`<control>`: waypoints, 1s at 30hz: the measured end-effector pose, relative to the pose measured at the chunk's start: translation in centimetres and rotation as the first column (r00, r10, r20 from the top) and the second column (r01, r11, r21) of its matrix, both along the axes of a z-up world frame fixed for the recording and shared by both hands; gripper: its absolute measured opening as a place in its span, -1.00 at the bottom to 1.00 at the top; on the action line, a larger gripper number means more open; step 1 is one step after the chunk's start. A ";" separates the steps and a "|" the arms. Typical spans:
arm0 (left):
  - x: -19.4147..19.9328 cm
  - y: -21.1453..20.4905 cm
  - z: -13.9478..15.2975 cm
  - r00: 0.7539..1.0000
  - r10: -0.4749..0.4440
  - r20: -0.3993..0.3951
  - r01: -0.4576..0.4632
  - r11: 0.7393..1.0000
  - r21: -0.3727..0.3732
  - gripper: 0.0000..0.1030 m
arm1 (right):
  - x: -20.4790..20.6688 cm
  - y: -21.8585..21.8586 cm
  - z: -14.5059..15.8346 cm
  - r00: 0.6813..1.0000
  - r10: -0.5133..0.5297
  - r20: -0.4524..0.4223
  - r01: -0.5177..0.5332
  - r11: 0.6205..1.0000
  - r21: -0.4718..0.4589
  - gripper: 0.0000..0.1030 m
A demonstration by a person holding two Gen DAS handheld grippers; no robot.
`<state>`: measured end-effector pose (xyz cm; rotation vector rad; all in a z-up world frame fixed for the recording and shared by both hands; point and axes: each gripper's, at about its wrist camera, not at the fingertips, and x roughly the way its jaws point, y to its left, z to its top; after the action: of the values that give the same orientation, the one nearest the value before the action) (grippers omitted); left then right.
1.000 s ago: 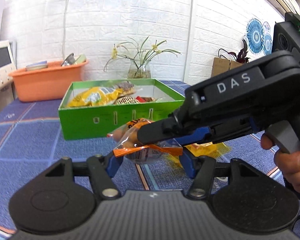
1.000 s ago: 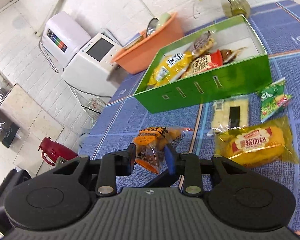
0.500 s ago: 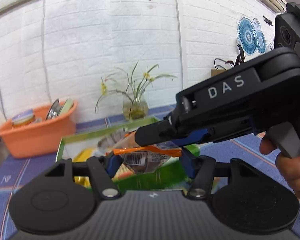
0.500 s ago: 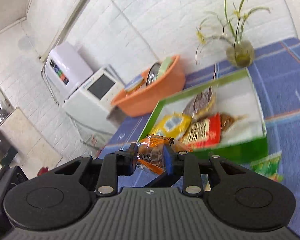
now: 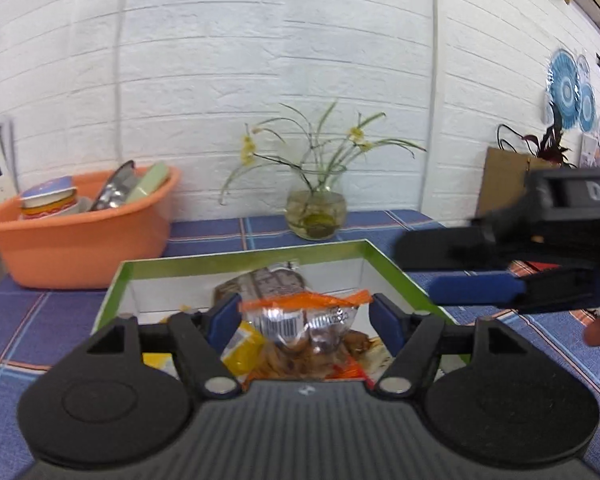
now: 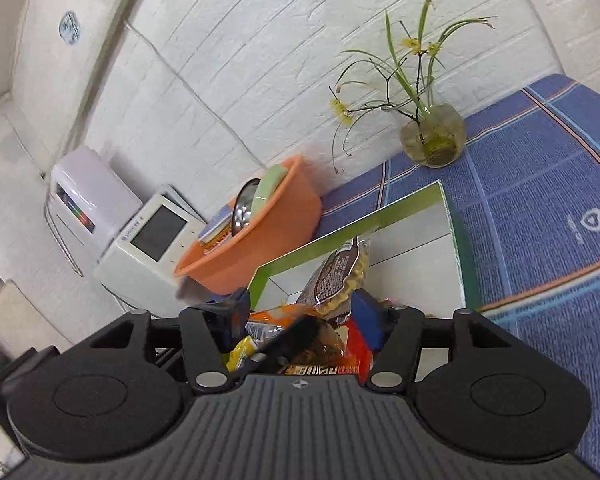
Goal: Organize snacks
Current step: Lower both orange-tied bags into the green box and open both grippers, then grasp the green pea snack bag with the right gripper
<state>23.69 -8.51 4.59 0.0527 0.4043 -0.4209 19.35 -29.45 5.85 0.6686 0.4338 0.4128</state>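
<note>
— What's along the wall, left to right?

— A white machine with a screen [image 6: 156, 232], then an orange basin [image 5: 76, 236] of dishes, then a glass vase [image 5: 316, 214] of yellow-flowered stems, all at the back of the blue checked bench [image 5: 16, 320]. In front stands the green box [image 5: 240, 258], white inside, with a brown-wrapped snack [image 5: 266, 280] leaning at its far side.

— And the tongs?

— The left tongs [image 5: 304, 318] are spread wide over the box. An orange-edged clear snack packet [image 5: 306, 320] sits between their blue pads [image 5: 224, 318]; whether the pads touch it, I can't tell. It lies above a yellow packet [image 5: 242, 346] in the box. The right tongs [image 6: 300, 314] are parted too, gripping nothing.

— What does only one camera catch?

— The left one shows the right tongs off to the side, beside the box's right wall, and a brown paper bag [image 5: 504, 184] by the wall. The right one shows the machine whole and a red packet [image 6: 358, 350] under the orange one.
</note>
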 end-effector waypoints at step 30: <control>-3.8 -8.6 -7.0 0.902 -0.289 -0.320 0.295 0.955 -0.030 -0.15 | -0.6 -3.1 -6.8 0.952 0.012 -0.307 -0.049 0.992 -0.114 0.39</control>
<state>19.87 -17.12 -2.46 0.0637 0.7278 -0.7274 18.78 -32.58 -0.94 0.6101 0.7591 0.3091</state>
